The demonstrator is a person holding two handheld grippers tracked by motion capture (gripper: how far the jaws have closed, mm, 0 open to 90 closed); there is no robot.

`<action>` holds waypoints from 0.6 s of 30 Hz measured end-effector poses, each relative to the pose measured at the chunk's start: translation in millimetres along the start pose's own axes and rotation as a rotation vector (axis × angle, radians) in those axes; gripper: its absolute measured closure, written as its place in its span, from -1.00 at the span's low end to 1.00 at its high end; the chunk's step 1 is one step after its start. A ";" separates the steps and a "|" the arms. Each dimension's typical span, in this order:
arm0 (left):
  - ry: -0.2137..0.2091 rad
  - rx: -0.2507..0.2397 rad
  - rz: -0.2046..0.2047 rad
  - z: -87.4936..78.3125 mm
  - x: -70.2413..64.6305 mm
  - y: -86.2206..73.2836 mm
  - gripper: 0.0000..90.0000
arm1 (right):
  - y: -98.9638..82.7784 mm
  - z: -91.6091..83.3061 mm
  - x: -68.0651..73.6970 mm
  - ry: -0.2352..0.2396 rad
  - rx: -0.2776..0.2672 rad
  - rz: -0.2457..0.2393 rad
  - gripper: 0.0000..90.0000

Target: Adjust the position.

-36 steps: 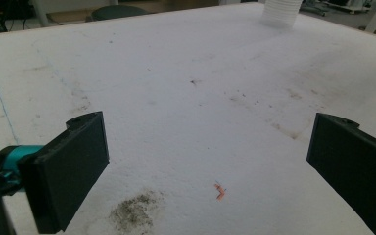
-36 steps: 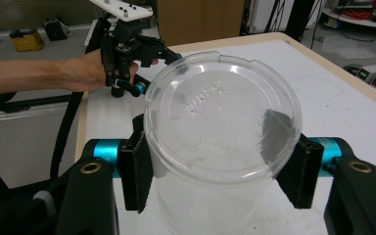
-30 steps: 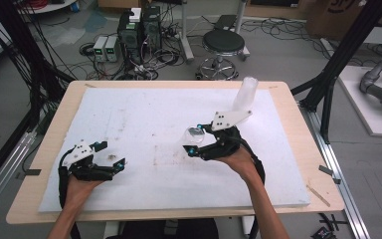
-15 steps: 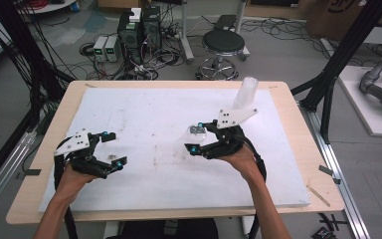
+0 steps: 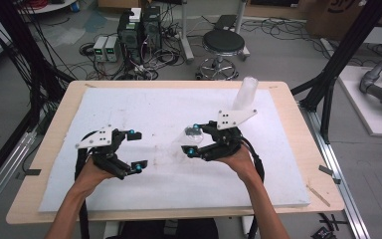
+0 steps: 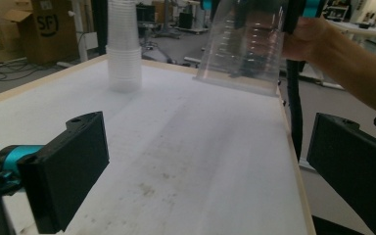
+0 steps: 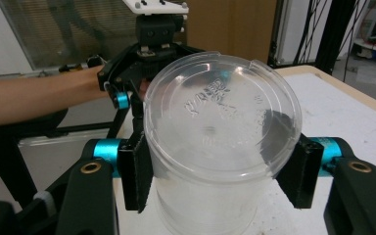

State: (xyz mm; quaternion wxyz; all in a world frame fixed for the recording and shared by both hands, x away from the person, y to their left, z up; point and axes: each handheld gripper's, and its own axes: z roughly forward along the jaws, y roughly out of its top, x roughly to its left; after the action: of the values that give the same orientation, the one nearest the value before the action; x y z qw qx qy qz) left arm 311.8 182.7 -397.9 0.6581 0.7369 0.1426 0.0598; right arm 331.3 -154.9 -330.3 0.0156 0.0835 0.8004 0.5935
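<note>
One clear plastic cup point(image 7: 215, 142) sits clamped between the two black pads of the right gripper point(image 5: 195, 139), held on its side just right of the middle of the high view, its base turned toward the person's left hand. In the right gripper view the cup's round bottom faces the camera with a pad pressed on each flank, so the hold looks firm; the left gripper view shows the same cup point(image 6: 242, 46) at the upper centre of the frame, lifted off the white mat point(image 5: 144, 104).

What has changed is on the other side. A second ago the left gripper point(image 5: 135, 150) lay low at the lower left of the high view; now it has risen and come inward toward the centre, its jaws spread wide with nothing between them. The right hand and its cup have kept their place over that time.

My reading is that the left gripper is coming to take or steady the cup's base, perhaps for a hand-over. Farther off, a tall stack of cups point(image 5: 245, 93) stands at the upper right of the mat.
</note>
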 end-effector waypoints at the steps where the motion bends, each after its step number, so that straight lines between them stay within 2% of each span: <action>1: -0.012 -0.010 -0.002 6.6 -1.0 1.3 -0.96 | -0.4 0.4 -0.1 0.003 -0.003 0.001 -0.11; 8: -0.078 -0.027 0.017 39.9 -5.2 8.2 -0.96 | -4.2 3.2 -2.0 0.022 -0.024 0.012 -0.11; 13: -0.106 -0.037 0.017 58.4 -6.5 9.5 -0.96 | -7.3 5.7 -2.6 0.036 -0.041 0.025 -0.11; 18: -0.120 -0.036 0.021 69.0 -8.0 10.0 -0.96 | -7.8 8.1 -2.4 0.051 -0.057 0.024 -0.11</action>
State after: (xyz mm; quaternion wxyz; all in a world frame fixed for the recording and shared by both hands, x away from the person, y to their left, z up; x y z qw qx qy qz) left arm 324.5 113.7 -396.0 0.6778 0.7288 0.0939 0.0249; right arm 333.8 -149.9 -340.3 -0.0094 0.0776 0.7822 0.6182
